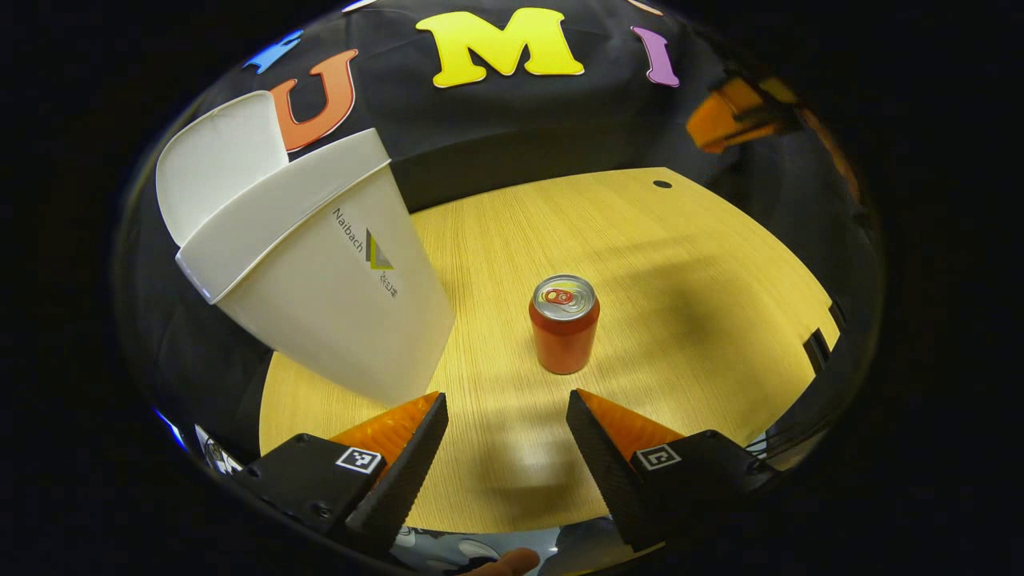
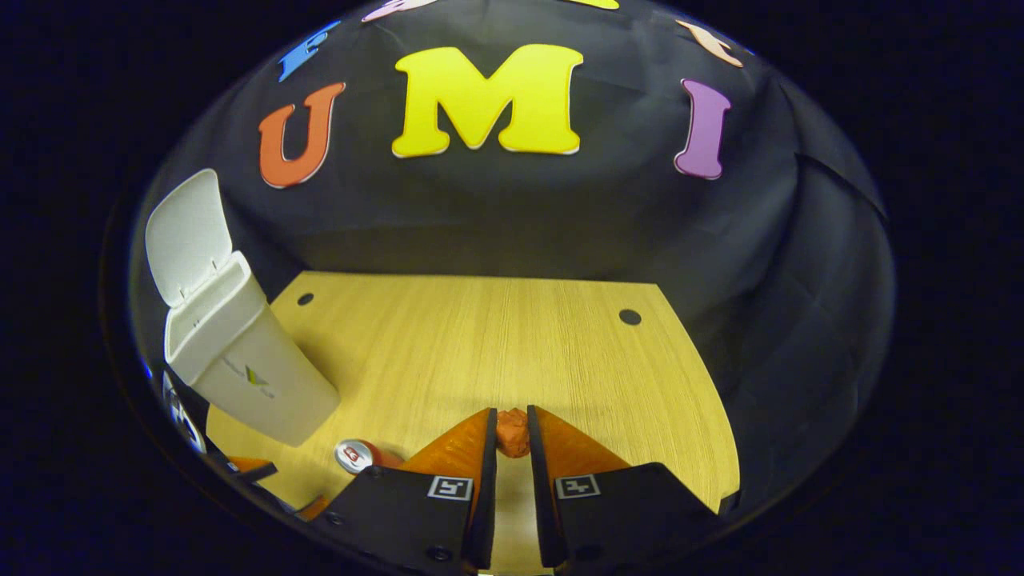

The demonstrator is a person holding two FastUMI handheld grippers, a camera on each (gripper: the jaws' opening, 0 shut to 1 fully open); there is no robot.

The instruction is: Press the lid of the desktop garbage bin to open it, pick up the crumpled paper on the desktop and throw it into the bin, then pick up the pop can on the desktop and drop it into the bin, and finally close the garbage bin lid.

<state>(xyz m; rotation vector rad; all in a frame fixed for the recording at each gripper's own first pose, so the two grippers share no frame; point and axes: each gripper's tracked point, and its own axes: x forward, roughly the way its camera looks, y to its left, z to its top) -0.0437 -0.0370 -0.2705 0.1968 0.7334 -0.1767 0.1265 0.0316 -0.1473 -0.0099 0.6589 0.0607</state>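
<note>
Lid of the garbage bin [image 2: 186,232] stood tipped back, mouth open, bin at the far left of the bench [image 2: 512,352]. My right tongs [image 2: 512,436] were nearly closed, both fingers pressing a small reddish crumpled paper [image 2: 513,432] at their very tips, low over the near edge of the bench. I judged the paper light and springy; a tip grip like that holds it, though a loose wad could slip if squeezed too softly.

Left tongs [image 1: 506,416] were spread wide and held nothing. The pop can [image 1: 564,322] stood upright on the bench just ahead of them, slightly right of centre, with the bin [image 1: 320,272] close beside it on the left. In the right gripper view the can [image 2: 358,456] showed near the bin's foot.

I judged the can thin-walled, smooth and likely light: easily dented, apt to slide. Best taken across the middle of its side wall, fingers level, pressure moderate.

Paper drop not yet done; can untouched.
</note>
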